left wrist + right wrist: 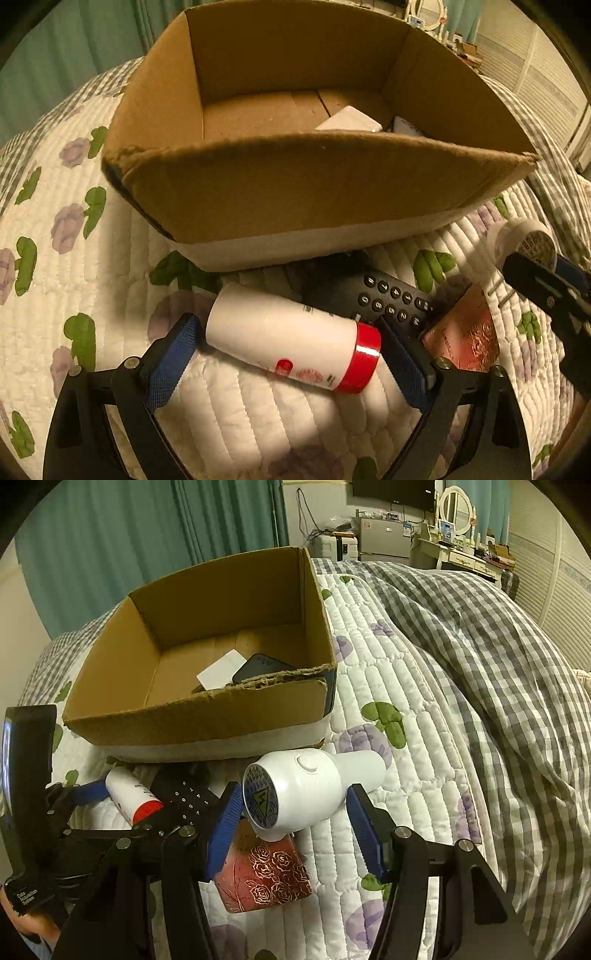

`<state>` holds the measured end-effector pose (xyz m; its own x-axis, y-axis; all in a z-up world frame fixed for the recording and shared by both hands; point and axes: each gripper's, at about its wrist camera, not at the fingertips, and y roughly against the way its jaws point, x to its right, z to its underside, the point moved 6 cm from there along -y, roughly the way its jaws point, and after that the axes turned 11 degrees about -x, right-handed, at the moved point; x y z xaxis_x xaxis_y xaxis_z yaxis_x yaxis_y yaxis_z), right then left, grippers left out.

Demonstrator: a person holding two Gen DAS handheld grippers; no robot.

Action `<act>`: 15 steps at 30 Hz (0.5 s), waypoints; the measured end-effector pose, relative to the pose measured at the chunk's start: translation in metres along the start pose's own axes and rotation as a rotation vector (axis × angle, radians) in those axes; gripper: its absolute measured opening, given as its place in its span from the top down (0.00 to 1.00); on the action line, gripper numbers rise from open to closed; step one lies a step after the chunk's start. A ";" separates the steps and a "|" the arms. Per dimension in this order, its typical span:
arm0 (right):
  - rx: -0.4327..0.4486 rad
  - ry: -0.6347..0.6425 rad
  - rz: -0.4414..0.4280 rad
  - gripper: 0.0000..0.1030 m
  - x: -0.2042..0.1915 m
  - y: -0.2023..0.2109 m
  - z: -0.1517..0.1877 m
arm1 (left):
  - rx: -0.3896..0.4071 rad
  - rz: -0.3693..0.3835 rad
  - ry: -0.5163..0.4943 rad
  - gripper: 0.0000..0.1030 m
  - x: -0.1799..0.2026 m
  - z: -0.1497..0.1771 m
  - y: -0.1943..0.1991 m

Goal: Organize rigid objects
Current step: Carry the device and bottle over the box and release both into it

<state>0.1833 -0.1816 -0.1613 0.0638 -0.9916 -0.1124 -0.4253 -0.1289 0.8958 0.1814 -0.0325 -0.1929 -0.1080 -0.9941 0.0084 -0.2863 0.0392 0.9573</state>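
Note:
A white bottle with a red cap (288, 336) lies on its side on the flowered quilt (74, 258). It sits lengthwise between the fingers of my left gripper (286, 325), which stands open with a pad close to each end. My right gripper (295, 794) is shut on a white handheld device with a round mesh face (295, 790), held just over a red box with gold roses (269, 875). The device (524, 243) also shows at the right edge of the left wrist view. A black remote (391, 295) lies between the bottle and the open cardboard box (314, 184).
The cardboard box (207, 716) holds a white flat item (221, 670) and a dark one (258, 666). A grey checked duvet (480, 646) is heaped on the right. Teal curtains (110, 535) and a dresser (461, 557) stand beyond the bed.

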 end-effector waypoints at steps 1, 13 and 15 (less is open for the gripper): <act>0.001 0.000 0.000 0.44 0.000 0.000 0.001 | 0.007 0.004 -0.009 0.19 0.001 0.001 0.003; 0.038 0.039 0.015 0.44 -0.008 0.027 0.004 | 0.076 0.025 -0.002 0.19 -0.002 0.034 0.053; 0.057 0.045 0.016 0.44 -0.008 0.039 0.005 | 0.105 0.014 0.001 0.19 -0.003 0.039 0.071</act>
<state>0.1618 -0.1784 -0.1271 0.0964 -0.9923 -0.0772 -0.4774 -0.1142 0.8712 0.1244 -0.0229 -0.1364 -0.1124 -0.9934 0.0221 -0.3829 0.0638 0.9216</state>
